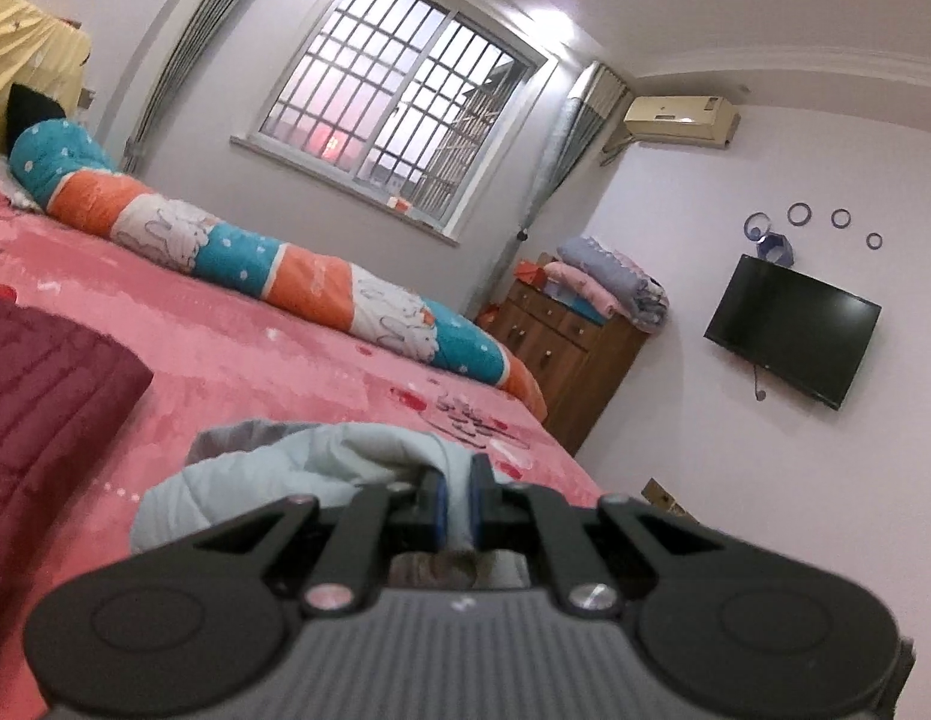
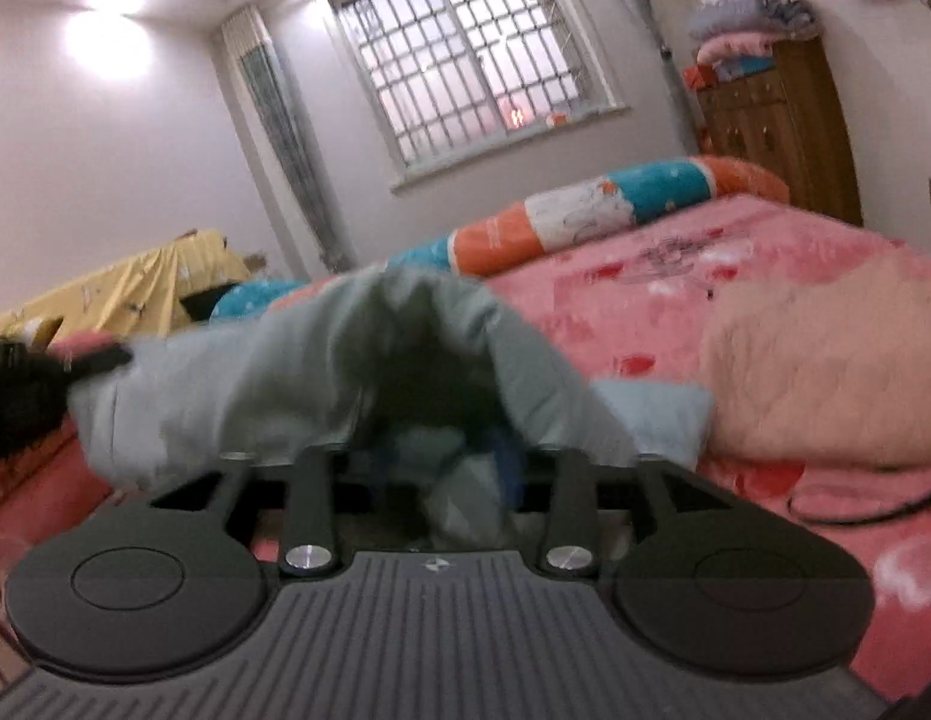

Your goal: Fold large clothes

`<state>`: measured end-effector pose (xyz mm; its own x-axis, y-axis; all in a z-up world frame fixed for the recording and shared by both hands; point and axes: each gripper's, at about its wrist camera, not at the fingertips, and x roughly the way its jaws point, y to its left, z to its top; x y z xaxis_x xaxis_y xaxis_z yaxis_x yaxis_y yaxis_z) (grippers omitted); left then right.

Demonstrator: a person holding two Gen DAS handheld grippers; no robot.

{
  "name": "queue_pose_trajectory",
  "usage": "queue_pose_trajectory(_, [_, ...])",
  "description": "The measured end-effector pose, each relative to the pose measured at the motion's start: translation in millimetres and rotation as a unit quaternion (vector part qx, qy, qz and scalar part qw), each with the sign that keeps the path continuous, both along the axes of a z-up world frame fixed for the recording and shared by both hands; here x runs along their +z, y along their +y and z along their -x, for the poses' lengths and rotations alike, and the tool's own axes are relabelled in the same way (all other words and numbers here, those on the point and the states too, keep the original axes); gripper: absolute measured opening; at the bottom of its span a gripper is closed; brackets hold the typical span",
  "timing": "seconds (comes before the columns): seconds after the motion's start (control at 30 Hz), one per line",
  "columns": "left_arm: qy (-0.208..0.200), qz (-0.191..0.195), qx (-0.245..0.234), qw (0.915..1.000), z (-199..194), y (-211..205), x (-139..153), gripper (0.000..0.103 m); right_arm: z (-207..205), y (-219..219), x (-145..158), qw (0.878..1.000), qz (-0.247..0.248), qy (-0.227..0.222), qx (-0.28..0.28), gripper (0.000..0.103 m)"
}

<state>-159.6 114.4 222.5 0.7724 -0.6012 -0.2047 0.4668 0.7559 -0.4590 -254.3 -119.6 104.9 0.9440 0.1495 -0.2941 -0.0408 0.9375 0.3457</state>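
A pale blue-grey padded garment (image 1: 255, 492) lies bunched on the pink bed (image 1: 285, 348). My left gripper (image 1: 459, 504) is shut on a fold of it, and the cloth runs up between the blue pads (image 1: 440, 504). In the right wrist view the same garment (image 2: 285, 378) is lifted and draped like a tent over my right gripper (image 2: 441, 456). Its linkage stands wide and loose cloth hangs between the jaws, which are mostly hidden. A dark blurred shape (image 2: 21, 396) meets the garment's left end.
A maroon folded cloth (image 1: 45, 396) lies on the bed's left. A rolled teal, orange and white quilt (image 1: 273, 264) runs along the far side. A peach blanket (image 2: 825, 372) and a black cable (image 2: 873, 510) lie on the right. A wooden dresser (image 1: 561, 360) stands past the bed.
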Motion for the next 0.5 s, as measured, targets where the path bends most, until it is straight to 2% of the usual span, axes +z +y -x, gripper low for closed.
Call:
queue_pose_trajectory(0.07, [-0.005, 0.003, 0.0, 1.0, 0.6, -0.3, 5.5, 0.004, -4.5, 2.3, 0.8, 1.0, 0.002, 0.014, 0.003, 0.071])
queue_pose_trajectory(0.1, [-0.008, 0.007, 0.0, 0.9999, 1.1, -0.3, 8.7, 0.004, -3.1, 2.0, -0.2, 1.0, -0.008, 0.025, 0.006, 0.077])
queue_pose_trajectory(0.13, [-0.01, 0.009, 0.0, 0.9999, 1.2, 0.2, 9.8, 0.004, -3.9, 3.4, -3.4, 0.999, -0.019, 0.037, 0.004, 0.09])
queue_pose_trajectory(0.2, [-0.015, 0.013, 0.0, 0.9998, 3.3, 1.1, 13.9, 0.004, -3.3, 1.5, -14.5, 0.997, -0.051, 0.064, 0.005, 0.099])
queue_pose_trajectory(0.33, [-0.022, 0.016, -0.004, 0.9996, 8.8, 2.4, 19.1, 0.003, -20.5, -5.9, -30.6, 0.99, -0.097, 0.101, -0.005, 0.101])
queue_pose_trajectory(0.5, [-0.023, 0.013, -0.013, 0.9996, 13.4, 3.8, 15.2, 0.0, -35.5, -20.7, -42.2, 0.98, -0.14, 0.133, -0.058, 0.103])
